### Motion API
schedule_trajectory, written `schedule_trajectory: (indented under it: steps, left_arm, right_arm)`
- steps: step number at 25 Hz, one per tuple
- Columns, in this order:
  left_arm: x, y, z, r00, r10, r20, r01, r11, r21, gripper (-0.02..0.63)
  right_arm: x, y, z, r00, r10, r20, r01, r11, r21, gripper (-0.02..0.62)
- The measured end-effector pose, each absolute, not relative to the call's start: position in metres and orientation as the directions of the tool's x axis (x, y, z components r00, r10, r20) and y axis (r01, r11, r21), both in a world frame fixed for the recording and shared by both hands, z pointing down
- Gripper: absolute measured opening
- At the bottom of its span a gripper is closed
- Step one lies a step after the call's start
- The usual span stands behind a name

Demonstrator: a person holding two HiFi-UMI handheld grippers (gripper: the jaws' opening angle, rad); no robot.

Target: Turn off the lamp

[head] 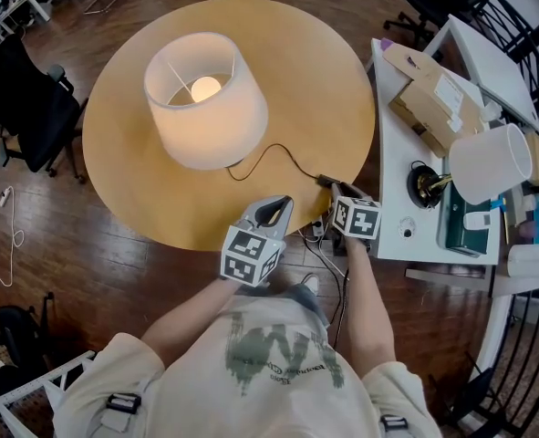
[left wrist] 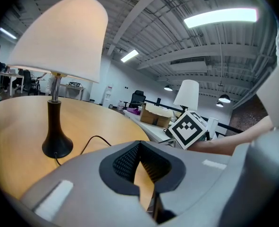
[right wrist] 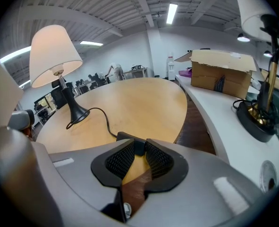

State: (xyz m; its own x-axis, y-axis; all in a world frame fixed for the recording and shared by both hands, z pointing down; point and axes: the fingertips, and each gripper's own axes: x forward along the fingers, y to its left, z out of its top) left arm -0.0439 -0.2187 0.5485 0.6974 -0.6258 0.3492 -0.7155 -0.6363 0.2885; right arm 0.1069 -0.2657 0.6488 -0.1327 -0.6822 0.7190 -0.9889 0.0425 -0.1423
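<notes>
Right tongs [right wrist: 135, 149] pinch the small black switch [right wrist: 128, 137] on the lamp's cord [right wrist: 101, 115]. The ribbed pads sit on either side of the switch body and press on it. From above, the switch lies on the wood at the near right edge of the round table [head: 315, 71], and the tongs point down at it with the marker cube [head: 357, 217] behind them.

Left tongs [left wrist: 139, 146] are pressed together at the tips with nothing between them. They are held at the table's near edge, just beside the right tongs and apart from the cord.

The lamp [head: 205, 99] stands upright on the far left part of the table, well apart from both tongs. Its white shade glows and the bulb inside is lit. The thin black cord runs from its dark base [left wrist: 57, 144] across the wood to the switch.

To the right stands a white side table [head: 392, 199] carrying a cardboard box [head: 433, 99] and a second lamp [head: 488, 162] with a white shade.
</notes>
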Motion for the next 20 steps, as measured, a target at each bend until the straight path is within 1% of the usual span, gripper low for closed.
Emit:
schedule_trajectory:
  steps: [4,11,15,20]
  left_arm:
    - [-0.046,-0.217,0.544,0.699,-0.63,0.338,-0.715,-0.636,0.291,0.0]
    - [-0.049,-0.212,0.541,0.7,-0.636,0.325,-0.714,-0.635,0.295,0.0]
    - [-0.055,-0.21,0.537,0.695,-0.647,0.313,-0.719,-0.63,0.294,0.0]
    - [-0.066,-0.21,0.527,0.682,-0.671,0.291,-0.731,-0.618,0.29,0.0]
  right_arm:
    - [0.106,-0.263,0.641,-0.126,-0.696,0.707,-0.99,0.042,-0.136,0.061]
    - [0.1,-0.258,0.624,-0.136,-0.728,0.672,-0.989,0.064,-0.13,0.061]
    - [0.082,-0.25,0.607,-0.171,-0.758,0.629,-0.984,0.096,-0.152,0.063]
    - [0.046,-0.241,0.57,-0.233,-0.8,0.553,-0.972,0.178,-0.153,0.063]
